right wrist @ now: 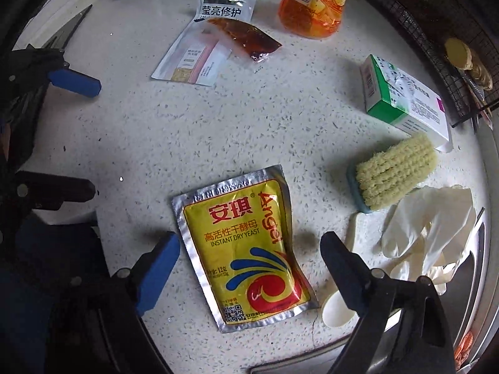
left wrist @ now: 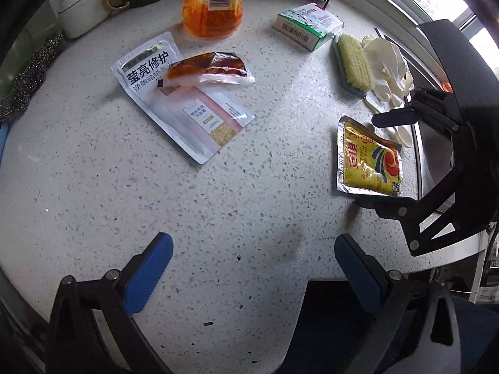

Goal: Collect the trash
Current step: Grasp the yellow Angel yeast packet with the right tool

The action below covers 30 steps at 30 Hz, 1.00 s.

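Observation:
A yellow and silver yeast packet (right wrist: 246,249) lies flat on the speckled countertop (right wrist: 187,131). My right gripper (right wrist: 249,243) points down over it, open, with one finger on each side and neither pad pressing it. The left wrist view shows the same packet (left wrist: 368,159) between the right gripper's (left wrist: 383,159) fingers near the sink. My left gripper (left wrist: 254,243) is open over bare countertop (left wrist: 156,187) near the front edge, holding nothing. Farther back lie a white sachet (left wrist: 181,109) with a brown sauce sachet (left wrist: 209,68) across it, an orange plastic pack (left wrist: 213,9) and a green and white box (left wrist: 307,25).
A scrub brush (right wrist: 393,171), white gloves (right wrist: 430,230) and a white spoon (right wrist: 336,308) lie right of the packet, beside the steel sink (left wrist: 433,155). A wire rack (right wrist: 436,46) lines the back. A white jar (left wrist: 81,9) and a scouring pad (left wrist: 28,84) sit at the far left.

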### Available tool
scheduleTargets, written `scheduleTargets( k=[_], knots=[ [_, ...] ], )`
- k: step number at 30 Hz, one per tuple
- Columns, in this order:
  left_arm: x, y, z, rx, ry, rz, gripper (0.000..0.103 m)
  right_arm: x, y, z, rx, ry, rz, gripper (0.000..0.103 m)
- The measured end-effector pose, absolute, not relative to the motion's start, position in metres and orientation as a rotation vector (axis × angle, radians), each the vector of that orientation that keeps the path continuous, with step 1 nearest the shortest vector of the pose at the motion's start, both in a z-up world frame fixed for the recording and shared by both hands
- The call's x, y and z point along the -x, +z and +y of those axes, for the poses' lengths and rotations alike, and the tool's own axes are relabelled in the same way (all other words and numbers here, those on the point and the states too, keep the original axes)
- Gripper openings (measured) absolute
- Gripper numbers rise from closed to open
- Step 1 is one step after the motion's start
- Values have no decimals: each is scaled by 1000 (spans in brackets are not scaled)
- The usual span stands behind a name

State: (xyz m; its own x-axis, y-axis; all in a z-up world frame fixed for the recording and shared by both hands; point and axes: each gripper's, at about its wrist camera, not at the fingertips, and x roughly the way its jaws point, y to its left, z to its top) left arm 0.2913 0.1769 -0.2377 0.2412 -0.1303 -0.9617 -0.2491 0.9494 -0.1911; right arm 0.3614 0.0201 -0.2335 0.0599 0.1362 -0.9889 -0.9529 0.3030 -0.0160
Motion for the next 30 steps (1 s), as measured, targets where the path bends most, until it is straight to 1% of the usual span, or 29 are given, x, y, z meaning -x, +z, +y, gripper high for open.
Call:
scheduleTargets(
  k=[4, 6, 7, 8, 10, 12, 15, 19, 20, 27, 30],
  knots=[
    [-292, -238, 179, 345, 94, 1330, 103, -365, -234, 23, 898, 1062, 1195, 88],
    [-292, -238, 180, 349, 100, 1329, 103, -363, -233, 21, 896, 1074, 1184, 85],
    [-290, -238, 182, 351, 101, 1328, 103, -359, -231, 17, 897, 1081, 1180, 80],
    [-289, -238, 183, 354, 104, 1326, 103, -353, -229, 15, 903, 1095, 1172, 71],
    [-288, -238, 184, 361, 106, 1323, 103, -344, -225, 17, 922, 1112, 1157, 59],
    [-284, -236, 185, 366, 105, 1321, 103, -338, -225, 17, 919, 1115, 1156, 58],
    [-280, -234, 186, 365, 112, 1329, 103, -332, -223, 15, 893, 1104, 1137, 54],
    [-276, -229, 189, 371, 105, 1325, 103, -317, -223, 5, 829, 1040, 1092, 45],
    [-276, -228, 190, 372, 102, 1323, 103, -316, -222, 5, 804, 1022, 1098, 39],
    [-287, -226, 209, 334, 97, 1318, 103, -318, -219, 5, 704, 949, 1121, 37],
    [-292, -221, 225, 317, 107, 1313, 103, -325, -216, 5, 637, 911, 1158, 36]
  ],
)
